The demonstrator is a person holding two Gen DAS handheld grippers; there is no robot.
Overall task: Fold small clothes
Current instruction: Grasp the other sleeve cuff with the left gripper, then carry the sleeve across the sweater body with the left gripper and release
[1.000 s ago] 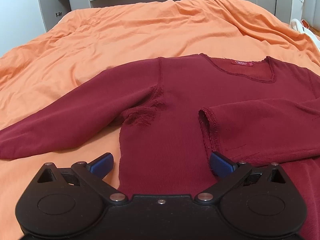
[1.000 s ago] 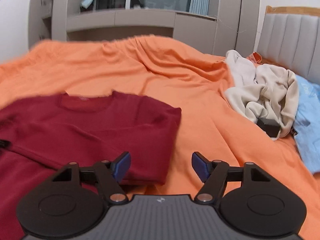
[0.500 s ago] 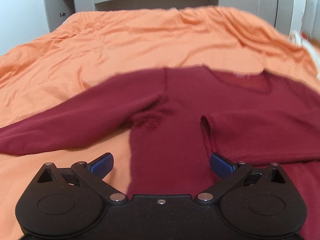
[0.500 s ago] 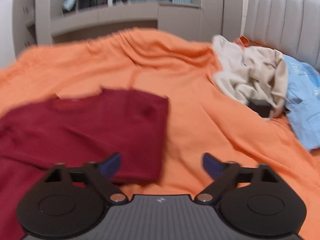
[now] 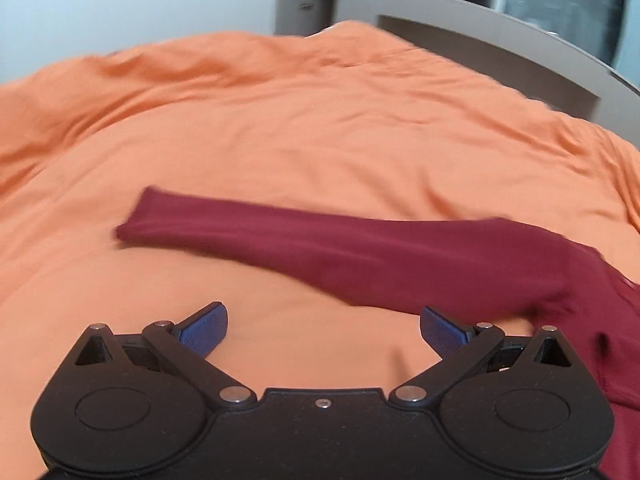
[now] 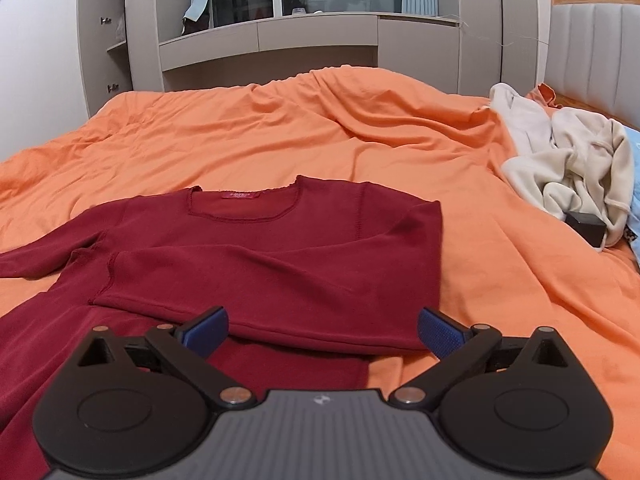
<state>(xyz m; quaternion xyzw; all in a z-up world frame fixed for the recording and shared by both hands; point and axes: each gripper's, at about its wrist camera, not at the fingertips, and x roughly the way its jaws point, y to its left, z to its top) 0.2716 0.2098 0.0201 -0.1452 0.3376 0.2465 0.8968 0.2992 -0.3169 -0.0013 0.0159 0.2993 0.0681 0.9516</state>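
A dark red long-sleeved top [image 6: 248, 248] lies flat on the orange bedsheet [image 6: 280, 140]. Its right sleeve [image 6: 280, 296] is folded across the chest. Its left sleeve [image 5: 320, 248] stretches out straight to the left over the sheet. My left gripper [image 5: 323, 326] is open and empty, above bare sheet just short of that sleeve. My right gripper [image 6: 323, 330] is open and empty, above the folded sleeve at the top's right side.
A heap of cream and light blue clothes [image 6: 568, 176] with a small black box [image 6: 585, 227] lies at the right by the padded headboard [image 6: 592, 52]. Grey cupboards and shelves [image 6: 272, 36] stand behind the bed.
My left gripper has swung left, from over the top's body to face the outstretched left sleeve. My right gripper has shifted left, back over the folded sleeve. Both stay open.
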